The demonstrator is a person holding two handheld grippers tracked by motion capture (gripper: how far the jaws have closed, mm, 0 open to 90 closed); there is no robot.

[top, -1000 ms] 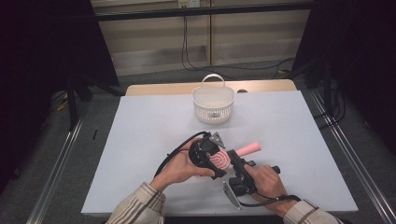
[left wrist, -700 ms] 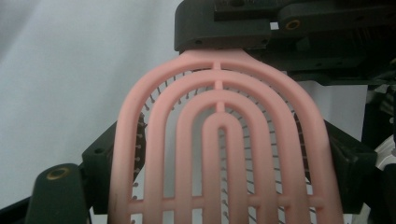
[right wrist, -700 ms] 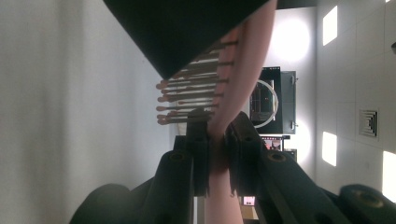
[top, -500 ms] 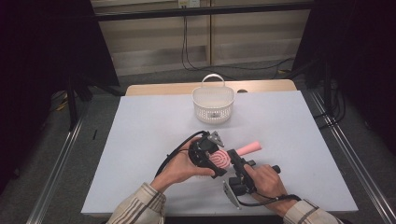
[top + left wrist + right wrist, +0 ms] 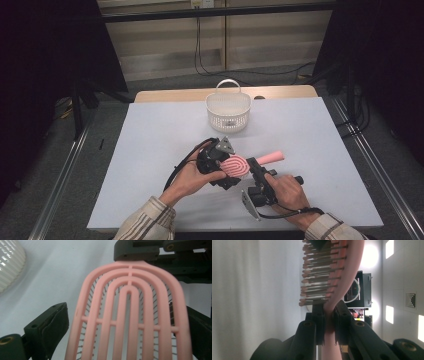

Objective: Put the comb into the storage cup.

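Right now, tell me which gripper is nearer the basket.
Left. The left gripper sits straight in front of the basket, around the brush head; the right gripper clamps the brush neck, further right.

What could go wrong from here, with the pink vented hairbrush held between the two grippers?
The right gripper pinches only the narrow neck of the pink vented plastic hairbrush, so the brush could pivot or slip in that thin grip. The left gripper has its jaws spread either side of the brush head without visibly clamping it; closing there might catch the bristles or miss. If dropped, the brush would land well short of the white slotted basket.
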